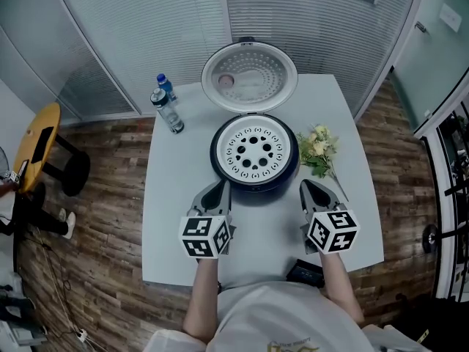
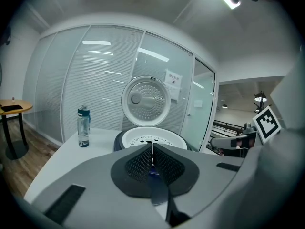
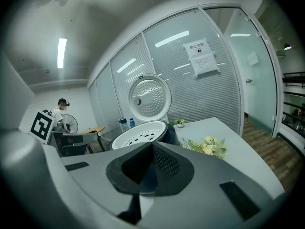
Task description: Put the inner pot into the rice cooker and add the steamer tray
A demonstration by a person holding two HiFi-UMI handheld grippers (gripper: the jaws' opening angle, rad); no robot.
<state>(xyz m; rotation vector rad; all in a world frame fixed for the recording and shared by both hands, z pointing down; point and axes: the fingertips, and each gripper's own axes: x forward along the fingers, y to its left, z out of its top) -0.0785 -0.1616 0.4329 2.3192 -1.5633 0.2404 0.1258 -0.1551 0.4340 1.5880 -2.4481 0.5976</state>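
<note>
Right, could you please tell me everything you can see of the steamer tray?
The steamer tray is a round white disc, plastic by its look, pierced with rings of round holes and short slots. It lies level in the mouth of the dark rice cooker, whose lid stands open behind. Nothing else touches it.

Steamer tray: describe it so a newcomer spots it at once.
On the white table, find the dark round rice cooker at the centre, its lid standing open behind it. The steamer tray is the white disc seated in its mouth. Unlike the finely dotted lid, it lies flat and has large round holes.
</note>
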